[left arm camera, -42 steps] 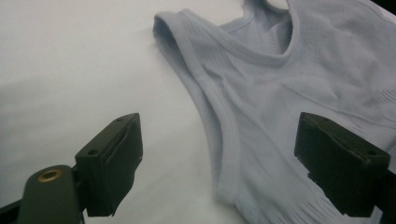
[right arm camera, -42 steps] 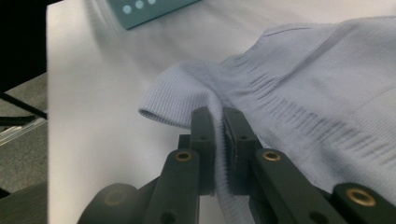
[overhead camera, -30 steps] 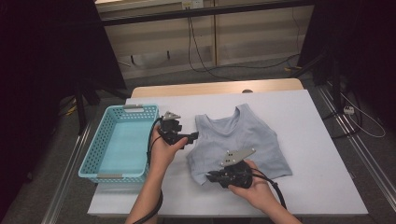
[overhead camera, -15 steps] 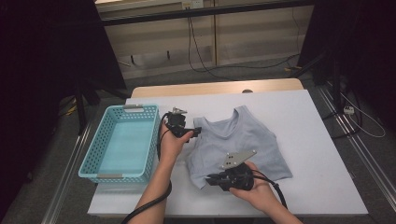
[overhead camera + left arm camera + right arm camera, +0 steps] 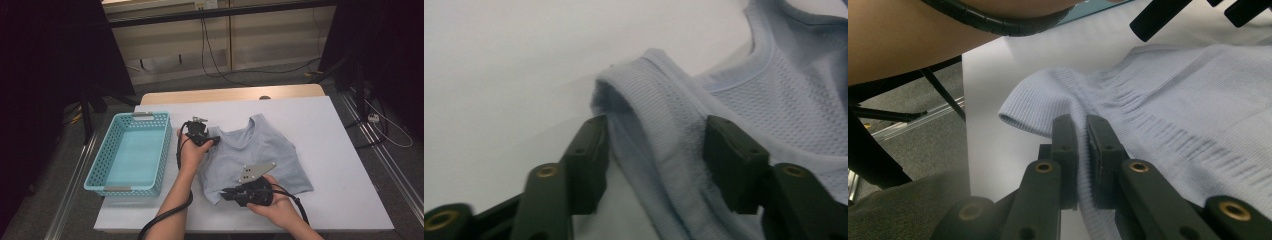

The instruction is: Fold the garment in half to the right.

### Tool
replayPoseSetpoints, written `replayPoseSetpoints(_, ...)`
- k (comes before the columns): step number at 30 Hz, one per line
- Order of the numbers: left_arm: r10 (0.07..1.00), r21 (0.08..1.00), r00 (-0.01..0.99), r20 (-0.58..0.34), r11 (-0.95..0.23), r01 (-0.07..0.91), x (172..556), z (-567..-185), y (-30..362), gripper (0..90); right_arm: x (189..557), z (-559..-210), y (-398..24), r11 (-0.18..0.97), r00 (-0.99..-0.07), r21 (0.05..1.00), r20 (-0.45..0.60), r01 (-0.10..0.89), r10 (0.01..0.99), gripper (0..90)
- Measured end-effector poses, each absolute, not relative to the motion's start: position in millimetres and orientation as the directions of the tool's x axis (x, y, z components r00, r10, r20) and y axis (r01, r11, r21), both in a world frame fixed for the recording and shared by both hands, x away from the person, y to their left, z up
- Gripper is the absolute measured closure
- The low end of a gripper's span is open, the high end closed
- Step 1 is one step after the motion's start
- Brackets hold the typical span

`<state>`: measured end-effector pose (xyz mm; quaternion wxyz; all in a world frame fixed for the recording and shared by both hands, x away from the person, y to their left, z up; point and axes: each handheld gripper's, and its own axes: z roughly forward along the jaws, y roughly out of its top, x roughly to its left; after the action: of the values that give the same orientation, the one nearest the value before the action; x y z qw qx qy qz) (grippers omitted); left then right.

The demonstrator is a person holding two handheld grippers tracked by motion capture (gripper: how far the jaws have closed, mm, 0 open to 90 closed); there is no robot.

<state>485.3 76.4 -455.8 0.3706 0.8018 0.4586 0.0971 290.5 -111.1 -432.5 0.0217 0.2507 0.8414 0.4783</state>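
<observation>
A light blue sleeveless top [image 5: 260, 150] lies flat on the white table [image 5: 325, 130]. My left gripper [image 5: 214, 141] is at its left shoulder strap [image 5: 659, 125]. The strap lies between the jaws, which have just been closing; they still stand apart and the pads do not clearly press it. My right gripper [image 5: 226, 192] sits at the garment's near left corner, shut on the ribbed hem [image 5: 1038, 107]. In the right gripper view, the fabric is pinched between its tips [image 5: 1082, 135].
A turquoise plastic basket [image 5: 150, 116] stands on the table's left side, close beside the left hand. The table's near edge [image 5: 965, 100] runs just past the hem corner. The left forearm [image 5: 923, 35] and its cable cross above the right gripper.
The left hand has moved right and down from beside the basket to the shoulder strap, and its jaws have narrowed around it. The right gripper has stayed on the hem.
</observation>
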Motion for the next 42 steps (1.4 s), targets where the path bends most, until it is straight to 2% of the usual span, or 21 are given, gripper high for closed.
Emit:
replayPoseSetpoints(3, 0.8, 0.654, 0.551, -0.237, -0.288, 0.7, 485, -454, 75, 60.0, 290, -433, -110, 0.425, -0.875, 0.813, 0.197, 0.398, 0.443, 84.4)
replayPoseSetpoints(5, 0.809, 0.654, 0.55, -0.206, -0.305, 0.693, 485, -453, 73, 66.2, 289, -433, -110, 0.431, -0.877, 0.813, 0.189, 0.392, 0.441, 84.4)
replayPoseSetpoints(8, 0.819, 0.638, 0.534, -0.21, -0.299, 0.71, 487, -452, 74, 77.0, 289, -433, -110, 0.432, -0.876, 0.812, 0.188, 0.393, 0.444, 84.4)
replayPoseSetpoints(12, 0.826, 0.638, 0.528, -0.196, -0.301, 0.709, 487, -447, 74, 86.0, 288, -436, -108, 0.447, -0.879, 0.806, 0.178, 0.388, 0.442, 84.4)
replayPoseSetpoints(42, 0.835, 0.653, 0.503, -0.221, -0.256, 0.713, 482, -419, 114, 87.7, 289, -435, -87, 0.464, -0.899, 0.811, 0.163, 0.357, 0.407, 84.3)
